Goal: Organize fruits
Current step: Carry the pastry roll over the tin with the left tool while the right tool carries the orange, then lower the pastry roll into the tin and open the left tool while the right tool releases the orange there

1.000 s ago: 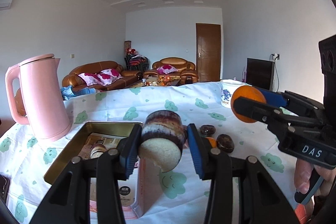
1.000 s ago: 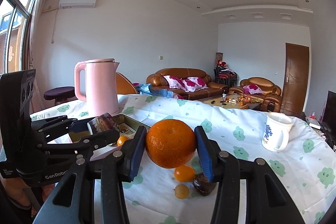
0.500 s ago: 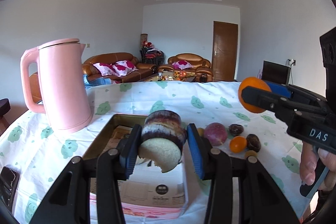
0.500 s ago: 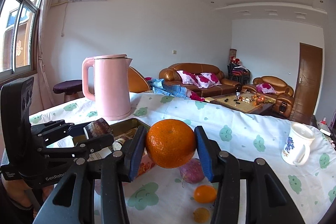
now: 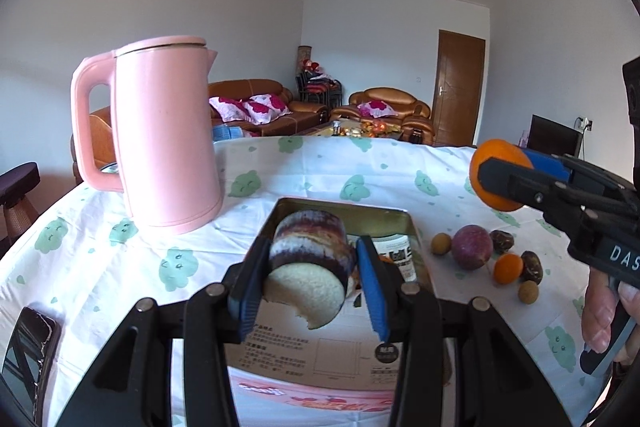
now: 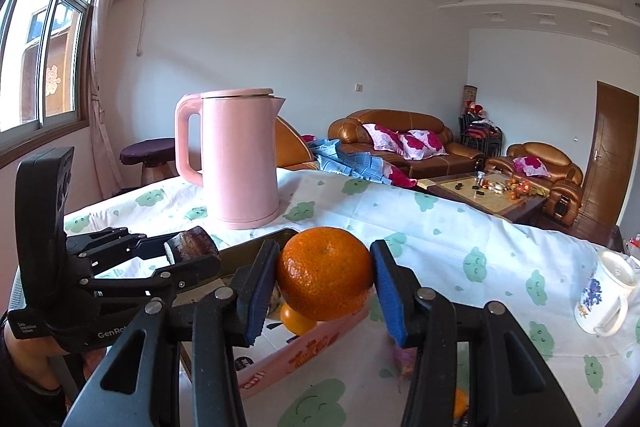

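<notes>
My left gripper (image 5: 310,267) is shut on a short piece of purple sugarcane (image 5: 308,243) with a pale cut end. It hangs over the near end of an open gold tin (image 5: 384,217). My right gripper (image 6: 324,275) is shut on a large orange (image 6: 324,273), held above the tin's right side. A smaller orange (image 6: 296,321) lies in the tin under it. Loose on the cloth right of the tin are a passion fruit (image 5: 472,247), a small orange (image 5: 508,269), dark dates (image 5: 503,239) and longans (image 5: 440,244).
A tall pink kettle (image 5: 168,143) stands just behind the tin on the left. A printed pink carton (image 5: 320,359) lies at the tin's near end. A dark phone (image 5: 28,351) lies at the left edge, a white mug (image 6: 604,295) at the far right.
Both grippers have moved left across the table with their loads. The kettle has drawn nearer, and the tin now lies under the left gripper. The loose fruit has slid to the right.
</notes>
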The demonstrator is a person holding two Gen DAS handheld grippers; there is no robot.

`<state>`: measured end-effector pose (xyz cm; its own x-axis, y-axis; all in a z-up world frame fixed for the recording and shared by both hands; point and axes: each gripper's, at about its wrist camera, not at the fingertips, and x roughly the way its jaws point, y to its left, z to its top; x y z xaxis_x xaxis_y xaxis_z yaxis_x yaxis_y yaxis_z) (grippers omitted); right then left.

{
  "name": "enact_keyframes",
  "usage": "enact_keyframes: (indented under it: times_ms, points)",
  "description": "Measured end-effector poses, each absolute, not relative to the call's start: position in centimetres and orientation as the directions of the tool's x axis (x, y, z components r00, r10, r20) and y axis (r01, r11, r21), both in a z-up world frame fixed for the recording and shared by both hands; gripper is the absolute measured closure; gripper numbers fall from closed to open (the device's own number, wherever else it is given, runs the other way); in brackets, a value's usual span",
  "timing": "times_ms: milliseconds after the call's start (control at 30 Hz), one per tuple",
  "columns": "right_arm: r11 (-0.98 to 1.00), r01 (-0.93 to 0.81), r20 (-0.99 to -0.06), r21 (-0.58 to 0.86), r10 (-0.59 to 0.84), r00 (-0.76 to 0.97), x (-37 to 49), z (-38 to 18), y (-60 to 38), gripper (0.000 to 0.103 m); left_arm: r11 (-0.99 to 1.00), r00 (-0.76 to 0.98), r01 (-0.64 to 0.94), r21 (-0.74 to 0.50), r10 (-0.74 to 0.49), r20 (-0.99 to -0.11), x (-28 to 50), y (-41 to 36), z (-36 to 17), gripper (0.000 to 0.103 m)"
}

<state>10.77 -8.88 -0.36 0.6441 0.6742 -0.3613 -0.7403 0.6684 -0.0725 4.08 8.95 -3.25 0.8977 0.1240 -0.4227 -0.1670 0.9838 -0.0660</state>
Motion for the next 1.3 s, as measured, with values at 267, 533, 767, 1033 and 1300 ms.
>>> enact_keyframes:
  times_ms: [267,533,767,1033,1300]
  points:
    - [0.634,-0.770,-0.407,-0.073,0.686,0.604,10.7,-1.9,-6.3,0.054,0.979,0.875,-0.191,-0.069,0.138,-0.464,4.5,10.3,-4.0,0.058]
    - [0.618,-0.784,-0.444,-0.062,0.686,0.576,10.9,-3.3,-4.6,0.054,0.978,0.858,-0.200,-0.063,0.144,-0.493,5.0,10.7,-4.4,0.058]
    - [0.607,-0.793,-0.473,-0.059,0.682,0.557,10.9,-4.3,-3.5,0.054,0.982,0.845,-0.176,-0.063,0.118,-0.522,5.5,10.7,-4.6,0.058]
    - [0.609,-0.792,-0.512,-0.043,0.667,0.540,11.6,-5.1,-3.0,0.054,0.983,0.811,-0.167,-0.076,0.093,-0.577,6.4,11.1,-5.2,0.057]
    - [0.614,-0.789,-0.551,-0.027,0.649,0.524,12.2,-5.5,-2.6,0.054,0.982,0.784,-0.170,-0.085,0.082,-0.615,7.1,11.4,-5.9,0.057]
